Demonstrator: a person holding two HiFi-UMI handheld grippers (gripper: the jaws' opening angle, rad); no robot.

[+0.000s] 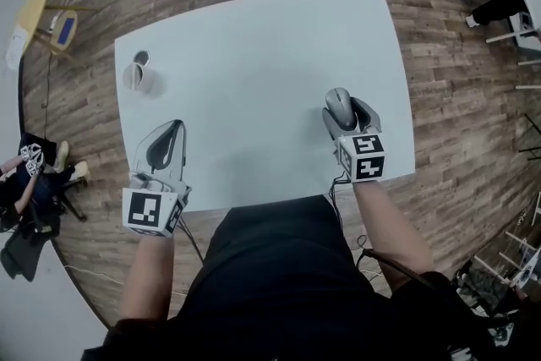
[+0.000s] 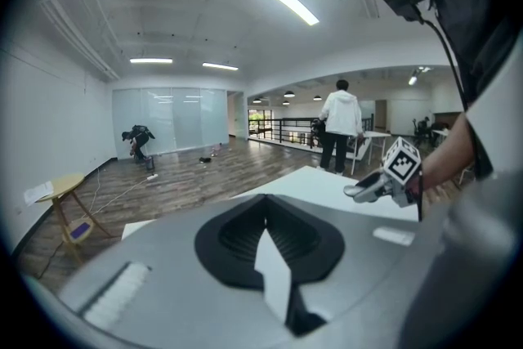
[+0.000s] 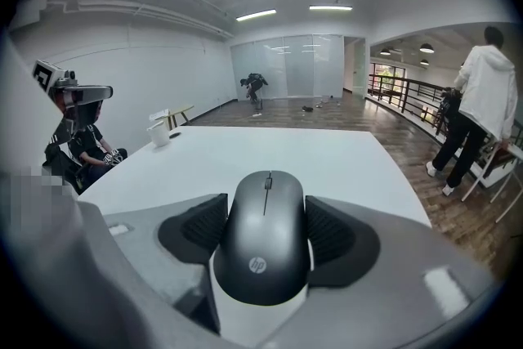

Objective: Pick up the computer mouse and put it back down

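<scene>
A dark grey computer mouse (image 1: pixel 341 106) sits between the jaws of my right gripper (image 1: pixel 347 102) over the right part of the white table (image 1: pixel 254 55). In the right gripper view the mouse (image 3: pixel 265 245) fills the gap, both black pads pressing its sides, so the right gripper (image 3: pixel 265 202) is shut on it. Whether the mouse rests on the table or hangs just above it I cannot tell. My left gripper (image 1: pixel 175 128) is over the table's front left, jaws together with nothing in them. The left gripper view shows its tips (image 2: pixel 263 205) meeting.
A white cup (image 1: pixel 139 76) stands at the table's left side, far from both grippers. A small wooden side table (image 1: pixel 38 8) is off to the left on the wood floor. A person sits on the floor (image 1: pixel 30 173) at the left; another in a white jacket (image 3: pixel 482 102) stands beyond the table's right.
</scene>
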